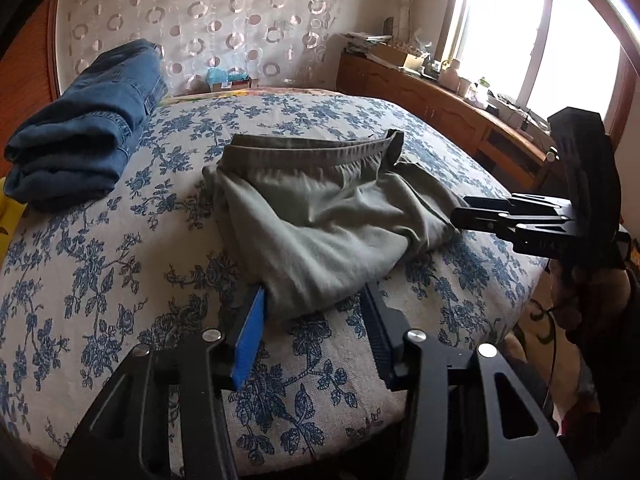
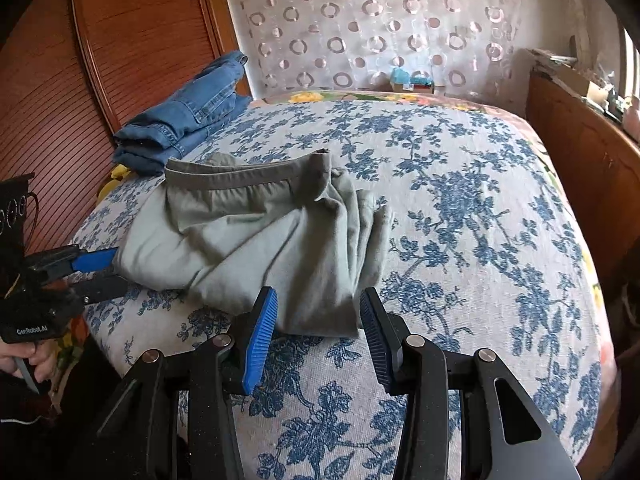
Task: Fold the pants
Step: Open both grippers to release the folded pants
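Observation:
Olive-green pants [image 1: 320, 216] lie folded in a loose bundle on the bed, waistband on the far side. My left gripper [image 1: 314, 288] stands open at the bundle's near edge, and a fold of the cloth lies between its blue pad [image 1: 250, 332] and its black finger without being pinched. In the right wrist view the same pants [image 2: 260, 232] show their layered leg ends toward me. My right gripper [image 2: 319, 291] is open too, straddling the near corner of those layers. Each gripper shows in the other's view: the left gripper [image 2: 120, 270] at the pants' left edge, the right gripper [image 1: 459, 207] at their right edge.
Folded blue jeans [image 1: 88, 128] sit at the bed's far left corner, against a wooden slatted panel [image 2: 60, 100]. The bed cover [image 1: 120, 280] is white with blue flowers. A cluttered wooden sideboard [image 1: 440, 100] runs under the window on the right. A hand [image 2: 32, 360] holds the left gripper.

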